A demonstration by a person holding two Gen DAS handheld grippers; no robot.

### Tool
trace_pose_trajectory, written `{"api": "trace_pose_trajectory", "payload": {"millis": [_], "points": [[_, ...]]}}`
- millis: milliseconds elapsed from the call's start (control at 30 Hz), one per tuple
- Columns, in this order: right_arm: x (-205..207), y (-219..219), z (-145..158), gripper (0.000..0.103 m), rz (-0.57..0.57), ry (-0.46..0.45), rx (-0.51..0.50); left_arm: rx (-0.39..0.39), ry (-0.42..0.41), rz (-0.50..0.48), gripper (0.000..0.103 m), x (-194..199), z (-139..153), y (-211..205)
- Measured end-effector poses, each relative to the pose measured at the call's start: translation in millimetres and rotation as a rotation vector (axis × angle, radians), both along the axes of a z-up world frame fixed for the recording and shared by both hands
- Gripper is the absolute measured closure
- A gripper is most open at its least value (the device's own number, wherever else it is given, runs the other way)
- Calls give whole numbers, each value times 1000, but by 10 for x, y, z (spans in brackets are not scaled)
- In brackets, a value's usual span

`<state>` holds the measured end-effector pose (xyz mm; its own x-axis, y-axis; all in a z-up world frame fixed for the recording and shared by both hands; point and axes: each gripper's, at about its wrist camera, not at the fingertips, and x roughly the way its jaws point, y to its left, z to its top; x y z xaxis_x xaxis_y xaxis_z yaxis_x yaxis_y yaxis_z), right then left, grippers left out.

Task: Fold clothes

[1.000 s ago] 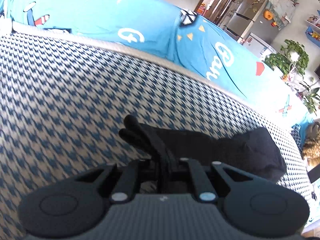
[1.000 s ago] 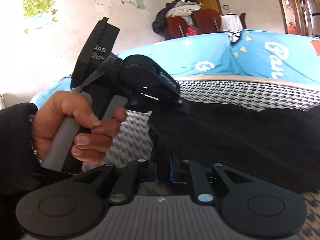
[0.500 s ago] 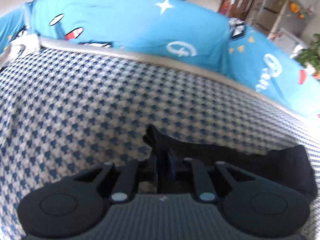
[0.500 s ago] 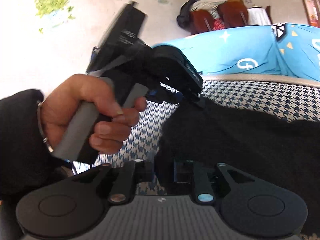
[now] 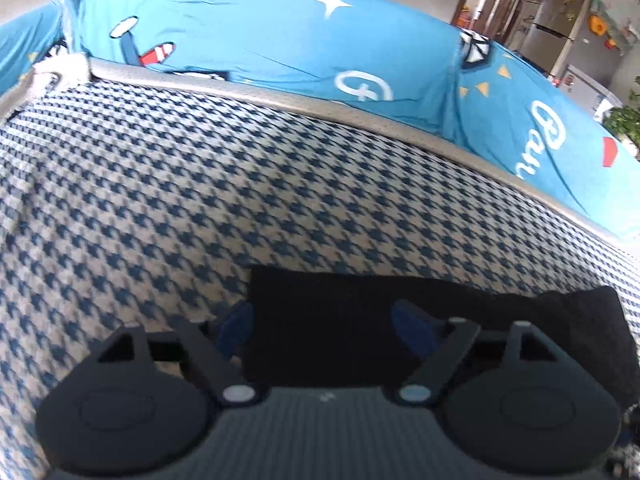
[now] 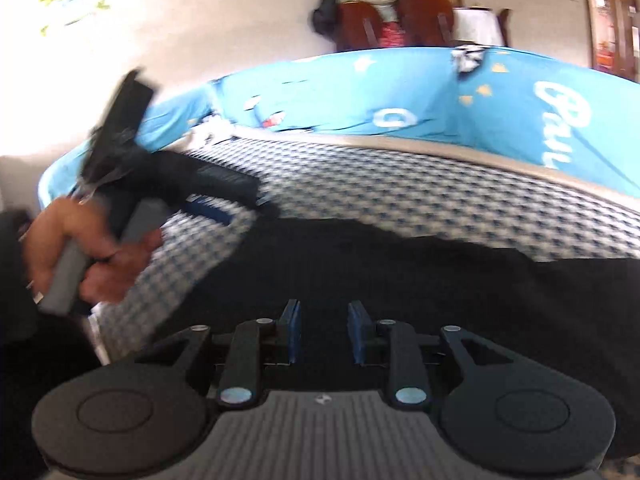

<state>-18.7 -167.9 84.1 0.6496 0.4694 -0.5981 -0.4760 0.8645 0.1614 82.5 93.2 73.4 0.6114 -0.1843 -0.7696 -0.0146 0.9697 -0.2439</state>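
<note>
**Both grippers letting go of the black garment**

The folded black fabric garment lies flat on the blue-and-white houndstooth bed cover. The left gripper spreads wide over its edge; the right gripper opens narrowly, pads clear of cloth.

- Both views are bright with daylight; the white wall at the upper left of the right wrist view is washed out by glare.
- Fisheye distortion bows the bed's edge into an arc, and the corners go dark.
- The black garment shows almost no detail.
- Motion blur smears the right wrist view, most on the left hand-held gripper and the hand.
- The checked bed cover is softly blurred.
</note>
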Motion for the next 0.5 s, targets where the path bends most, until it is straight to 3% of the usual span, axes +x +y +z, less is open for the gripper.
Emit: {"api": "trace_pose_trajectory", "payload": {"millis": [267, 500], "points": [[284, -486, -6, 71, -184, -10, -7, -8, 30, -66, 20, -35, -179, -310], [563, -594, -77, 71, -234, 16, -13, -32, 31, -99, 14, -86, -180, -361]]}}
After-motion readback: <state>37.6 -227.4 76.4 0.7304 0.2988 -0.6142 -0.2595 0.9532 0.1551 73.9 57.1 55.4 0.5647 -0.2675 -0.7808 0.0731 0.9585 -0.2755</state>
